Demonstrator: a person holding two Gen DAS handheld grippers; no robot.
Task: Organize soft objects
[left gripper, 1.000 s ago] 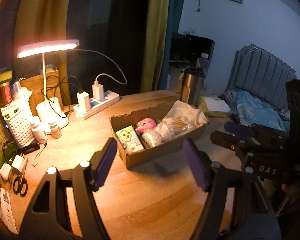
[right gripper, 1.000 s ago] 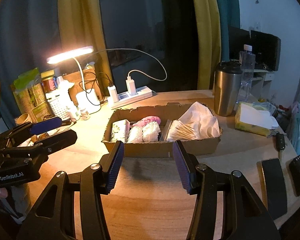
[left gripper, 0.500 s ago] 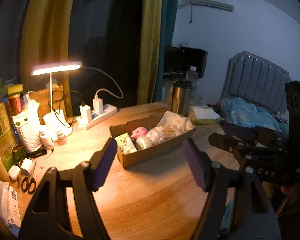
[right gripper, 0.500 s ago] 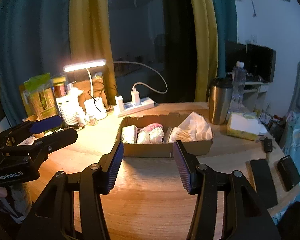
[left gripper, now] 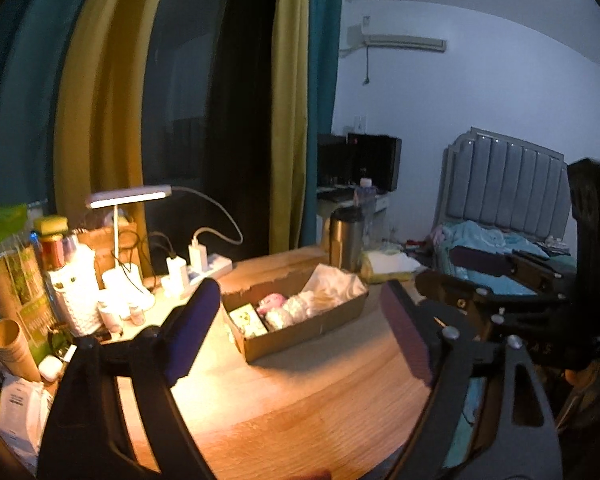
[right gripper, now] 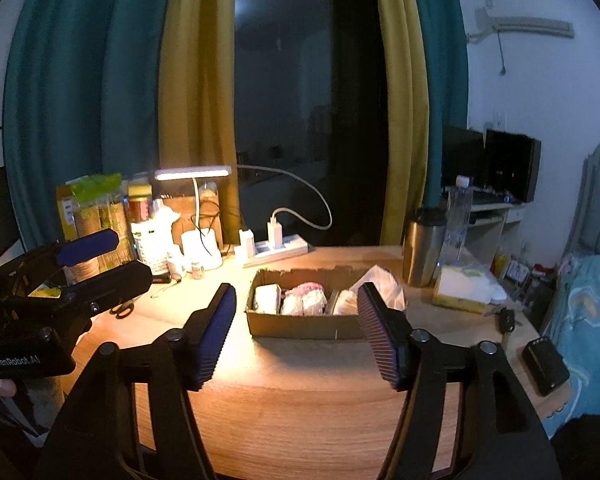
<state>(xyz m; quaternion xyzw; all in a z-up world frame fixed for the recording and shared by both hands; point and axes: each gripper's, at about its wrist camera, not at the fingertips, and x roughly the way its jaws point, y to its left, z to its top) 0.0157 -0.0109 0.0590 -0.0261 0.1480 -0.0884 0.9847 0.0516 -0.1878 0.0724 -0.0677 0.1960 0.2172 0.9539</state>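
Observation:
A shallow cardboard box point(left gripper: 300, 334) point(right gripper: 300, 326) sits mid-table under lamp light. It holds a green-patterned packet point(left gripper: 247, 318), a pink soft toy point(left gripper: 271, 302), white soft bundles point(right gripper: 304, 302) and a white bag point(left gripper: 334, 284). My left gripper point(left gripper: 296, 332) is open and empty, held back from the box near the table's front edge. My right gripper point(right gripper: 296, 336) is open and empty, also well short of the box. Each gripper shows at the side of the other's view.
A lit desk lamp point(right gripper: 194, 174), power strip point(right gripper: 276, 250), white basket point(left gripper: 76, 300), jars, scissors point(right gripper: 120, 310) and paper cups point(left gripper: 10, 346) crowd the left. A steel tumbler point(right gripper: 422, 246), tissue pack point(right gripper: 464, 286), keys and a black device point(right gripper: 546, 366) lie right. A bed point(left gripper: 500, 248) stands beyond.
Both grippers have pulled back and up from the box, which now looks smaller and farther. Both stay open and empty. Nothing in the box has moved.

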